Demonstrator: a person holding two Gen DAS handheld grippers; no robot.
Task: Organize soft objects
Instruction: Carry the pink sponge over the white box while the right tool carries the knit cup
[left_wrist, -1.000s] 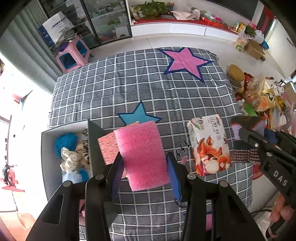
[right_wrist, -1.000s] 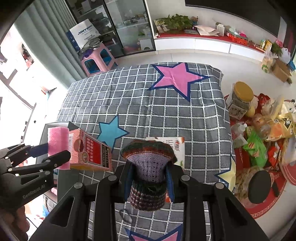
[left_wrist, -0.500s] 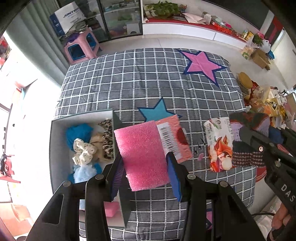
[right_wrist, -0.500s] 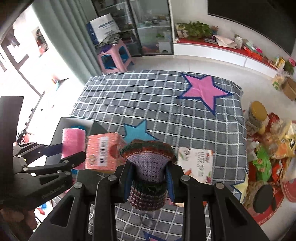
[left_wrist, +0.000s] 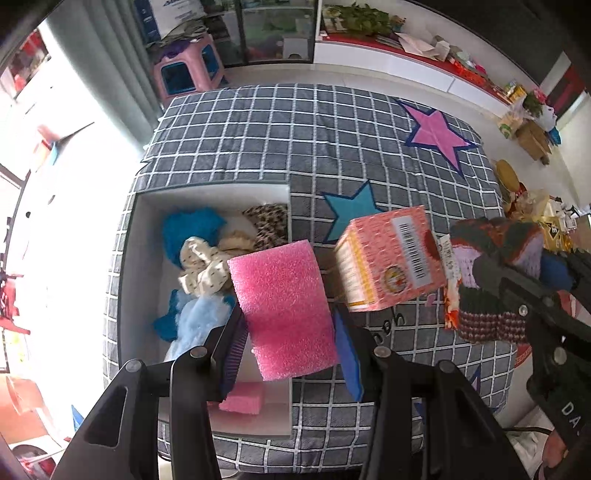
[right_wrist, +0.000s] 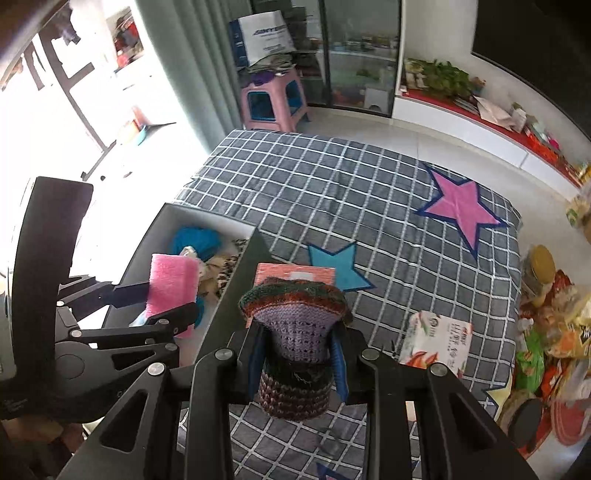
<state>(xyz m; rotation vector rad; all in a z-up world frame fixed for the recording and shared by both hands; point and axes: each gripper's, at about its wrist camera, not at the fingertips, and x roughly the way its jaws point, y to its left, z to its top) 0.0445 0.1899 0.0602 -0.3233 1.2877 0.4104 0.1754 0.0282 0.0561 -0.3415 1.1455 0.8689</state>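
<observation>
Both hands are swinging toward the white box (left_wrist: 136, 280) at the left of the frame: a second ago the left gripper (left_wrist: 291, 332) was hanging over the checked blanket (left_wrist: 258, 140) with the box only at the lower left edge of its view, and now its pink sponge (left_wrist: 282, 310) is hanging over the box's right wall. Its jaws are clamping the sponge from both sides. The right gripper (right_wrist: 297, 354) is trailing behind, its jaws squeezing a knitted hat (right_wrist: 295, 332), now nearer the box's corner. By my judgement both soft things are close to being dropped among the fabrics already lying in the box.

Readable writing is scant: a barcode on the pink carton (left_wrist: 391, 258), letters "DA" on the right gripper's arm at the lower right of the left view, and Chinese print, too small to read, on the tissue pack (right_wrist: 436, 339).
</observation>
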